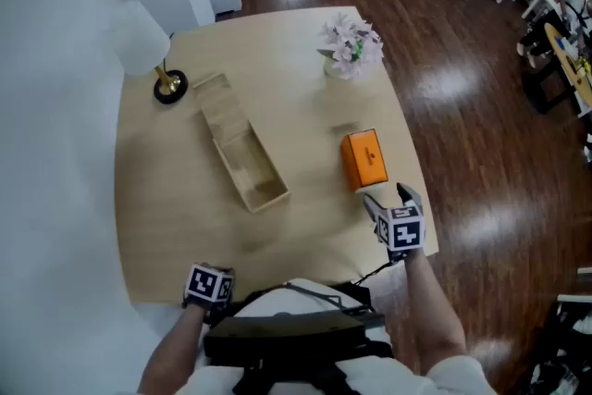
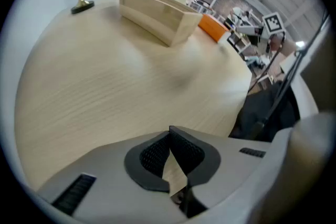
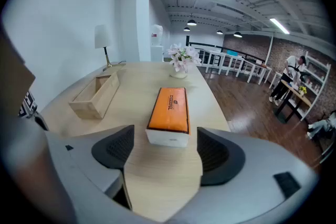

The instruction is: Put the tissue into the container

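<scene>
An orange tissue pack point(image 1: 363, 158) with white sides lies on the round wooden table point(image 1: 185, 217), right of centre. My right gripper point(image 1: 389, 198) stands open just short of its near end; in the right gripper view the tissue pack point(image 3: 169, 114) lies right ahead of the two pads, not between them. A long open wooden container point(image 1: 240, 154) lies slantwise left of the pack, and shows as the container point(image 3: 95, 95) at the left. My left gripper point(image 1: 209, 283) rests at the table's near edge, its jaws shut with nothing held point(image 2: 170, 162).
A white lamp point(image 1: 148, 51) on a dark and brass base stands at the back left. A vase of pale flowers point(image 1: 350, 48) stands at the back edge. The table's right rim drops to dark wood floor point(image 1: 472, 153). A white wall runs along the left.
</scene>
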`<action>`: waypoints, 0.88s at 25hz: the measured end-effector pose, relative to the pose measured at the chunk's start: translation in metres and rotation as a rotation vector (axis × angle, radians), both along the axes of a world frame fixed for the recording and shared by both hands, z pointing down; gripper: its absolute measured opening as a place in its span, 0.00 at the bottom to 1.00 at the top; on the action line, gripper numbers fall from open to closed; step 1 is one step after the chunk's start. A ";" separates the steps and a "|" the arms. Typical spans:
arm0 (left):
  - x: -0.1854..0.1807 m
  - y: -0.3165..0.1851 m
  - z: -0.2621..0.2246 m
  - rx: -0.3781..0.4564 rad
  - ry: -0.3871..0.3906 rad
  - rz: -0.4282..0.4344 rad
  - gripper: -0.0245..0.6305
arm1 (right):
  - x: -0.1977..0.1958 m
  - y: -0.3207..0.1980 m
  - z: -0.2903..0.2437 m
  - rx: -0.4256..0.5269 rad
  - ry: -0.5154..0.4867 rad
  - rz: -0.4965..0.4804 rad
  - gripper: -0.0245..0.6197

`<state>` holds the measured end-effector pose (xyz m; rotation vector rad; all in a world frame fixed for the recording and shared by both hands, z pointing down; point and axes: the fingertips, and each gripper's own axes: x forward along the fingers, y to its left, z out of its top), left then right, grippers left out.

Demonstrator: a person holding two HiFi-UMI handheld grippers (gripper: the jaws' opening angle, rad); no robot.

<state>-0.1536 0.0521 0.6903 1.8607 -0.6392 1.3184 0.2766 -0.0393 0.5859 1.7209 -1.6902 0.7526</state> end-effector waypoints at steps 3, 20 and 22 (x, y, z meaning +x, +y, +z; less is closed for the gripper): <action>0.015 -0.022 -0.021 0.061 0.180 -0.211 0.03 | 0.003 -0.025 0.011 -0.041 -0.036 0.000 0.71; 0.025 -0.116 -0.141 0.561 0.534 -0.566 0.03 | 0.004 -0.073 0.058 -0.133 0.092 -0.025 0.73; 0.027 -0.116 -0.139 0.553 0.530 -0.567 0.03 | 0.007 -0.071 0.057 -0.137 0.124 -0.018 0.69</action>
